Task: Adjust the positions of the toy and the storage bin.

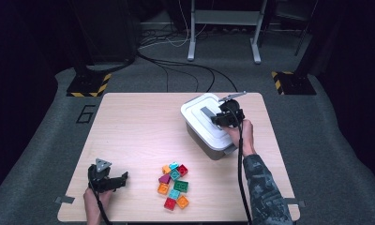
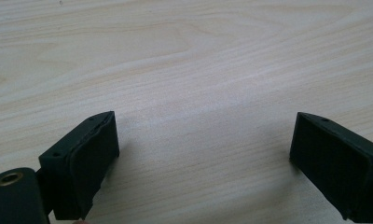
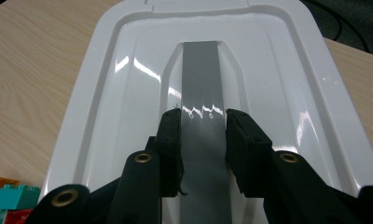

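A white lidded box (image 1: 200,123) stands on the right half of the wooden table (image 1: 138,126). Its lid (image 3: 124,88) has a grey handle strip (image 3: 201,70) down the middle. My right gripper (image 3: 203,135) is shut on this handle, one pad pressed against each side of it; from above the gripper (image 1: 222,119) sits over the lid's right part. A pile of several coloured bricks (image 1: 174,185) lies near the front middle. At the front left, my left gripper (image 1: 121,181) hovers low over bare wood, its jaws (image 2: 203,154) standing wide open with nothing between them.
Some bricks (image 3: 7,196) show at the lower left corner of the right gripper view, beside the box. Beyond the table are grey carpet, cables (image 1: 176,65) and metal stand legs (image 1: 223,28).
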